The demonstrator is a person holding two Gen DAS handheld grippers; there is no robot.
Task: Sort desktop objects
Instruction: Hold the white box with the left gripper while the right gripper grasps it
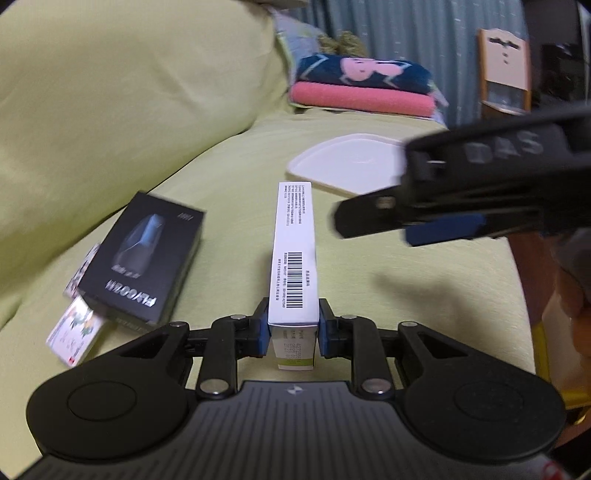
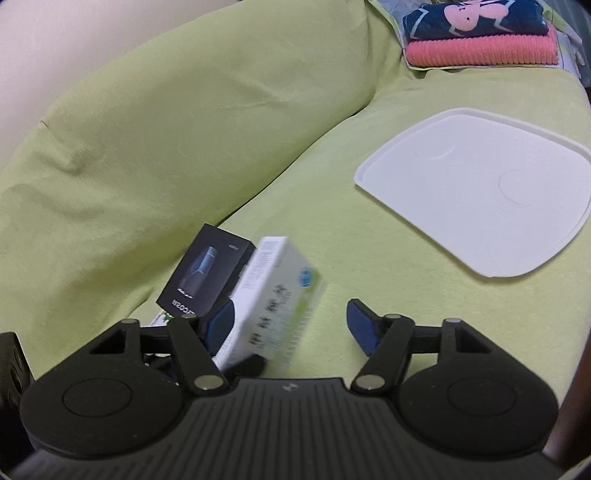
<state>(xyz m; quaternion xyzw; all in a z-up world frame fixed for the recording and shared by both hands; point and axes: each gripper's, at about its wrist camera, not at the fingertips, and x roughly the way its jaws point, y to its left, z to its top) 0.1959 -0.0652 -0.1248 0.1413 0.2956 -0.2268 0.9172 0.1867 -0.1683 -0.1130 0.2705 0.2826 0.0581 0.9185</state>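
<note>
My left gripper (image 1: 293,325) is shut on a long white box (image 1: 293,258) with a barcode, holding it edge-up above the green sofa seat. The same white box (image 2: 273,295) shows blurred in the right wrist view, between the fingers of my right gripper (image 2: 291,328) and close to its left pad (image 2: 221,325), well apart from the right pad. The right gripper (image 1: 388,225) is open and hovers at the upper right in the left wrist view. A black mouse box (image 1: 140,258) (image 2: 207,277) lies to the left on top of some picture cards (image 1: 74,325).
A flat white plastic lid (image 1: 343,166) (image 2: 480,192) lies on the seat further back right. Folded pink and navy towels (image 1: 362,88) (image 2: 480,33) sit at the far end. A large green back cushion (image 2: 166,129) rises on the left. A wooden frame (image 1: 504,70) stands beyond.
</note>
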